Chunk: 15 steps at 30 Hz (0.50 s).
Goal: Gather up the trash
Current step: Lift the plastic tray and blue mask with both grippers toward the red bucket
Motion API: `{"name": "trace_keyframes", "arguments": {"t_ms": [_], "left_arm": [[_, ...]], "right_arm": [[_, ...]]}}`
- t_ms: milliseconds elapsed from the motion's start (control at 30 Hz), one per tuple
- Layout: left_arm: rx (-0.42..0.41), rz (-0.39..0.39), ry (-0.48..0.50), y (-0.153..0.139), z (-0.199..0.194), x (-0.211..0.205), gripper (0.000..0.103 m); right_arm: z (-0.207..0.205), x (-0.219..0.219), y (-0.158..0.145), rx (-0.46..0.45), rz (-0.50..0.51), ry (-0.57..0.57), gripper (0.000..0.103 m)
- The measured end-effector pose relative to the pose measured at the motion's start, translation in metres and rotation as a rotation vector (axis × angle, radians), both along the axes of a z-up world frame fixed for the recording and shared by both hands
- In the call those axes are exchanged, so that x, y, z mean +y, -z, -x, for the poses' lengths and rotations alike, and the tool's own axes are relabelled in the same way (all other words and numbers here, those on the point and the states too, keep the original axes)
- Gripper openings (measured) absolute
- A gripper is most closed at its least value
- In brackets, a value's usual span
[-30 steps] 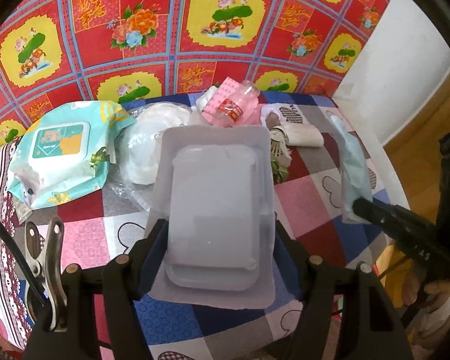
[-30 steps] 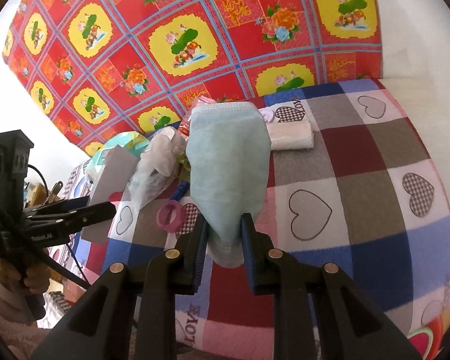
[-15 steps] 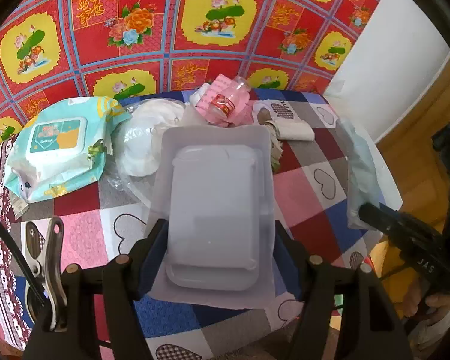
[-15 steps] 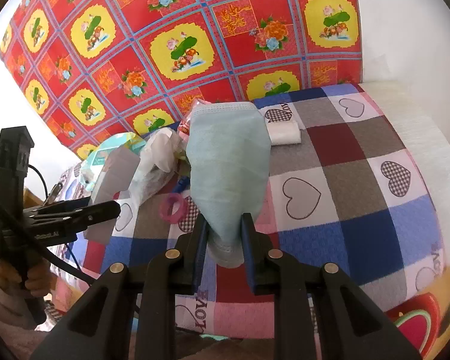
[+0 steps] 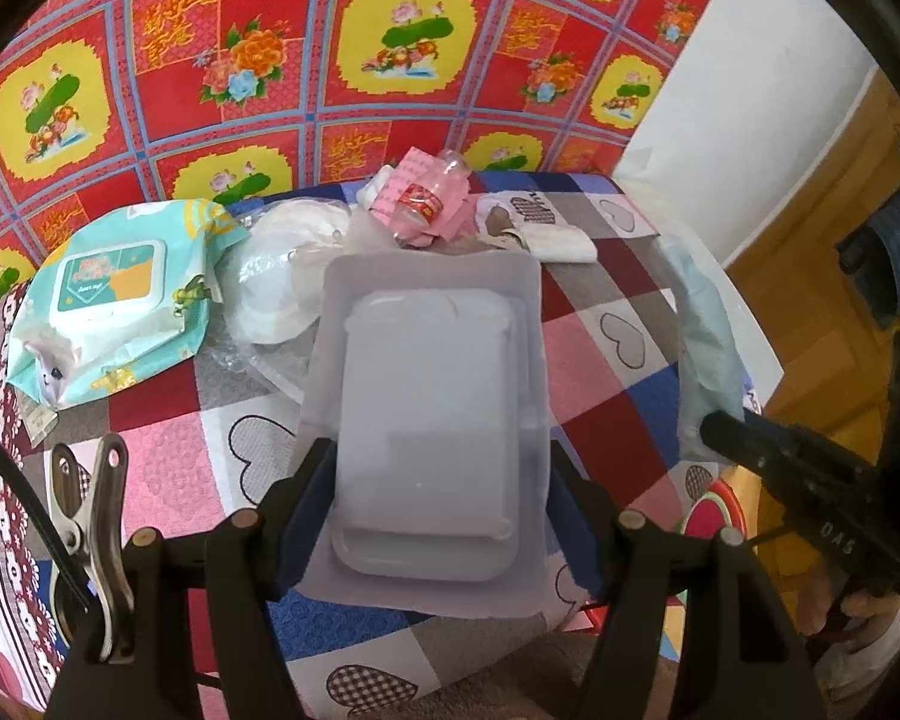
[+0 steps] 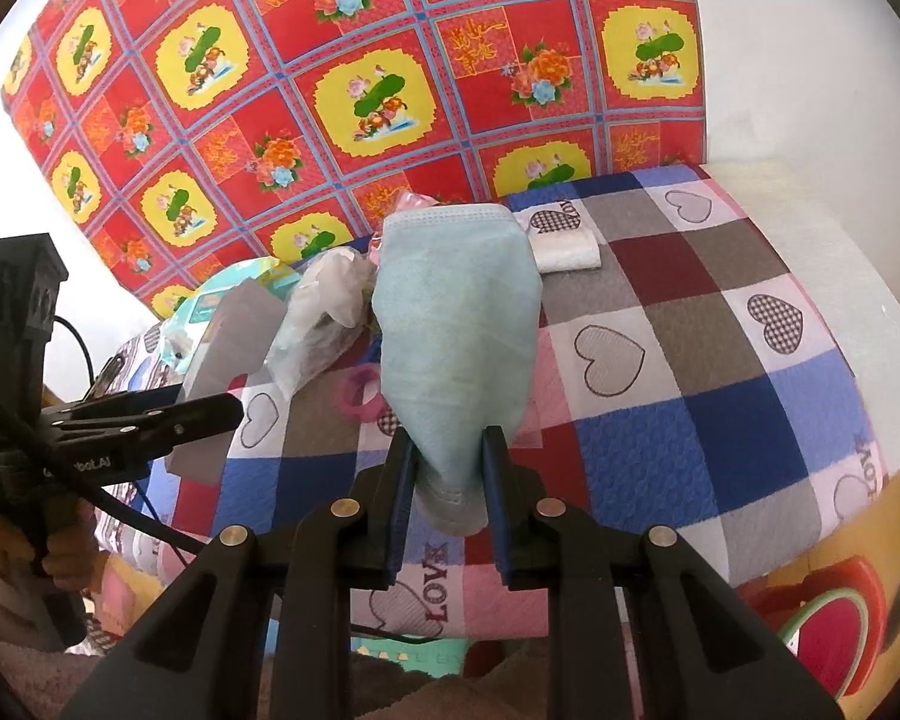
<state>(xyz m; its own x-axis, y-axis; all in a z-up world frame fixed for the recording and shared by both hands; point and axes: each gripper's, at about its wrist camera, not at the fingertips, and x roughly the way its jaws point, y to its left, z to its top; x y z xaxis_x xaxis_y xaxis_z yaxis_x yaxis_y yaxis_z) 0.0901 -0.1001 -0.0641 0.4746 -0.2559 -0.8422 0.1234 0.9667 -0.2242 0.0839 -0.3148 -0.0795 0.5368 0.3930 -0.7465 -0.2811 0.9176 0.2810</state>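
Both grippers loaded, held over the table [image 5: 642, 276] near its front edge; no bin in view.

Risks, left to right:
- Tray [image 5: 432, 420] in the left gripper [image 5: 435, 516]: thin clear plastic, gripped across its width by its side flanges. Could flex and pop free if squeezed harder or tilted.
- Mask [image 6: 456, 324] in the right gripper [image 6: 450, 480]: held only by its lower end, the rest standing loose above the fingers. Could flop or snag on the pile (wipes pack [image 5: 114, 294], bag [image 6: 324, 300], pink bottle [image 5: 426, 204], ring [image 6: 363, 393], folded tissue [image 6: 567, 249]) near the table's back edge.

Fingers:
- Left: spread wide, pads pressed on the tray's two long sides; tray clear of the cloth as far as I can judge.
- Right: nearly together, pinching the mask's bunched end; nothing else touched.
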Motion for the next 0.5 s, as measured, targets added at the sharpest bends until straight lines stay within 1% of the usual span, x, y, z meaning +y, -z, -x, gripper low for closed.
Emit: {"name": "trace_keyframes", "arguments": {"t_ms": [167,300,500], "left_arm": [[-0.031,-0.007,0.057,-0.006,0.006,-0.010,0.071],[-0.036,-0.003,0.108,-0.009,0.010,-0.023,0.071],[-0.044,-0.003,0.201,-0.013,0.012,-0.054,0.071]], "right_arm": [[0.011,-0.001,-0.008,-0.032,-0.020,0.032,0.023],[0.023,-0.008,-0.013,-0.050,-0.028,0.062,0.023],[0.043,-0.035,-0.015,-0.078,-0.036,0.143,0.023]]}}
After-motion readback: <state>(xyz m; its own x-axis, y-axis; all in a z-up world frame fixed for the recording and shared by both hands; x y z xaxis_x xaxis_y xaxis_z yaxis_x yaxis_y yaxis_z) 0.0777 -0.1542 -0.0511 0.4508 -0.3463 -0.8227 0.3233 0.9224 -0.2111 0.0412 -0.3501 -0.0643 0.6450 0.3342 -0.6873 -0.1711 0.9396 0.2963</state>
